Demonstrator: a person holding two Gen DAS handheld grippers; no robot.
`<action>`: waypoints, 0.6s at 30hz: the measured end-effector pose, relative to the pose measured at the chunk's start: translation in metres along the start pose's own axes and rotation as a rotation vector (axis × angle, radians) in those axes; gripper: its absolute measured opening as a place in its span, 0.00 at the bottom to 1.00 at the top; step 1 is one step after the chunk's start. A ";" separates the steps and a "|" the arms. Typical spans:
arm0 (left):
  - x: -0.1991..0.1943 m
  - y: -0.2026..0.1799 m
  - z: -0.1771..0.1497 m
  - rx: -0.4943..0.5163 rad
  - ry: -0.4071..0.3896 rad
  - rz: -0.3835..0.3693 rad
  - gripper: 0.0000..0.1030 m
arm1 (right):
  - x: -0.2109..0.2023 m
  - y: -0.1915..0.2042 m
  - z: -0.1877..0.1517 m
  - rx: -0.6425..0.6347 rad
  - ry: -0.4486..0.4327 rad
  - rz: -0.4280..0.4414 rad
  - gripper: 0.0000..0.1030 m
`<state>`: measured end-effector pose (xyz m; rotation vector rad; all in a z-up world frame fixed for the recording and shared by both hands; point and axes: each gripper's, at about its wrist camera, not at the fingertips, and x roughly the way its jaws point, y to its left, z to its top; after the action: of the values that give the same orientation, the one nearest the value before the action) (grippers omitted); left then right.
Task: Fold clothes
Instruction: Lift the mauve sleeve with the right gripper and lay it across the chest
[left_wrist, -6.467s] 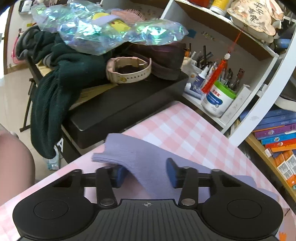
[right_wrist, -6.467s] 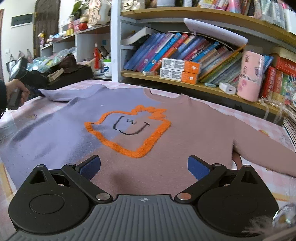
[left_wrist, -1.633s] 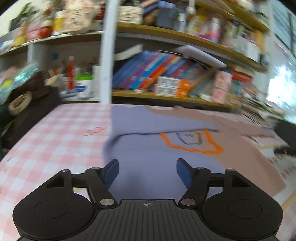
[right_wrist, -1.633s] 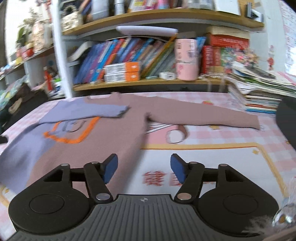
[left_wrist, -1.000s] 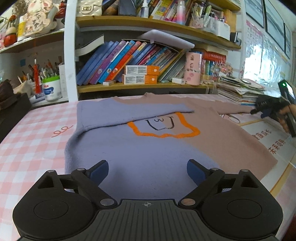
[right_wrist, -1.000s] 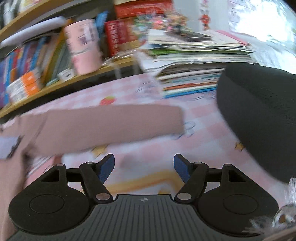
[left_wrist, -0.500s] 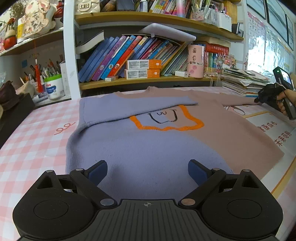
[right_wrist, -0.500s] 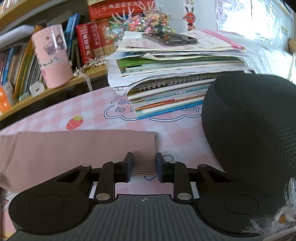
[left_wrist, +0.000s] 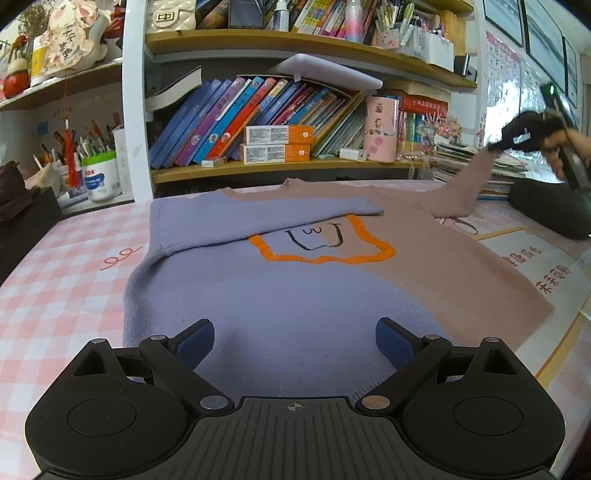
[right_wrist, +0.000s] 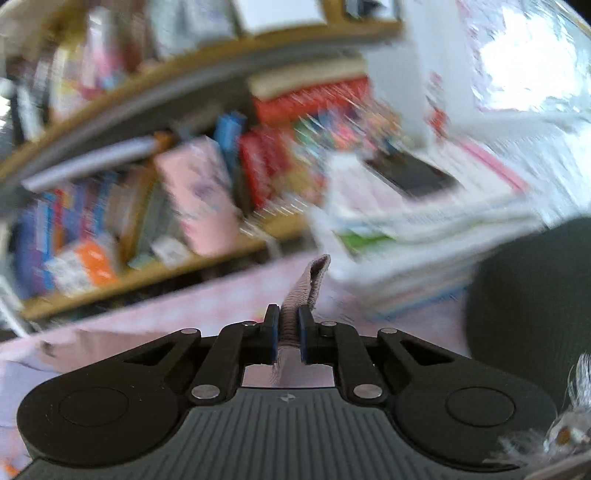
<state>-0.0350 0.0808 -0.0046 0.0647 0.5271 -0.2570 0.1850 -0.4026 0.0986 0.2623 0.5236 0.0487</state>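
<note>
**Sleeve fold: right cuff lifted, left gripper idle**

The work surface is a table (left_wrist: 66, 273) with a pink checked cover, set against a bookshelf (left_wrist: 295, 168). A sweater (left_wrist: 280, 280), lilac on one half and dusty pink on the other, lies face up on the table. Its lilac sleeve (left_wrist: 266, 218) is already folded across the chest.

**Gripper state**
- Left gripper (left_wrist: 294, 339): jaws spread wide, holding nothing, poised just above the lilac hem.
- Right gripper (right_wrist: 288, 334): clenched on the cuff (right_wrist: 303, 291) of the pink sleeve (left_wrist: 461, 195), which is raised off the table toward the right.

**Hazards (judgement)**
- The grip takes only a narrow strip of cuff. A fast swing could pull the knit out of the pads, and the sleeve would drop short of the chest.
- The right view is heavily blurred, which suggests quick motion. Dragging the sleeve could shift the body, since nothing pins it down.
- A stack of papers (left_wrist: 476, 162) and a dark rounded object (left_wrist: 554, 214) lie near the raised sleeve. A low sweep may snag them.

**Containers**
- White tub (left_wrist: 101, 177), left shelf: contents not visible.
- Pen holder behind it: filled with pens (left_wrist: 88, 144) and brushes.
- Pink cup (left_wrist: 380, 129): contents cannot be determined.
- Two orange boxes (left_wrist: 277, 146): closed, stacked.
</note>
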 end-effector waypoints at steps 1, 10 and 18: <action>0.000 0.000 0.000 0.000 0.001 0.001 0.94 | -0.005 0.012 0.005 -0.010 -0.013 0.028 0.09; 0.000 -0.003 -0.001 0.018 0.000 0.002 0.95 | -0.028 0.156 0.032 -0.178 -0.071 0.297 0.09; -0.004 0.002 -0.002 -0.014 -0.026 -0.010 0.97 | -0.014 0.278 0.029 -0.310 -0.052 0.489 0.09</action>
<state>-0.0383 0.0842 -0.0046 0.0446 0.5039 -0.2639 0.1933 -0.1428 0.2021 0.0826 0.3840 0.5919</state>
